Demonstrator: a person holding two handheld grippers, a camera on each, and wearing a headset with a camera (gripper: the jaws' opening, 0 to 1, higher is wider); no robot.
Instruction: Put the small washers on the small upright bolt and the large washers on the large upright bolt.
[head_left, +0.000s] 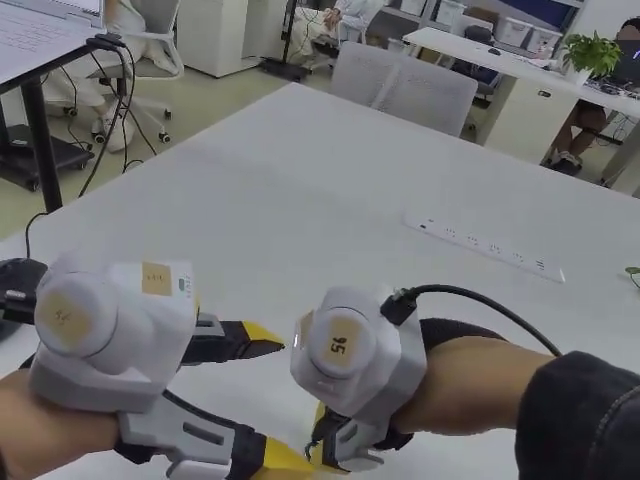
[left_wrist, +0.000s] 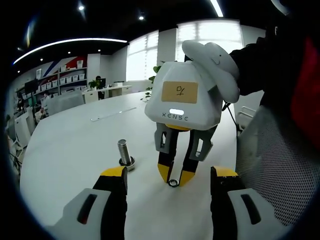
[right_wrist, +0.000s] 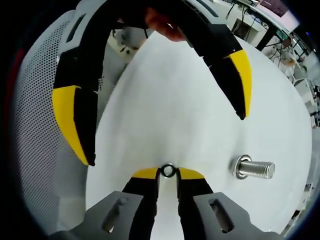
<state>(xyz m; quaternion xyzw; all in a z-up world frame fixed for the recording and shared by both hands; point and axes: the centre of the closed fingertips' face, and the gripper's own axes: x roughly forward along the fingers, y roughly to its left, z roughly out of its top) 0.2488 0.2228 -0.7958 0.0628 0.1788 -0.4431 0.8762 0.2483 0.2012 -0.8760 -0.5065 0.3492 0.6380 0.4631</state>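
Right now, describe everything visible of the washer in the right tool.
The washer is a small flat ring of shiny grey metal with an open round hole, which faces the right gripper view's camera. The right tool pinches its rim between the yellow tips, shut on it. It hangs low over the white table; contact with the top cannot be told. It sits apart from the upright bolt, not yet on it.

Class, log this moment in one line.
right gripper: shut on small silver ring washer | left gripper: open, empty | silver threaded upright bolt: apart from washer
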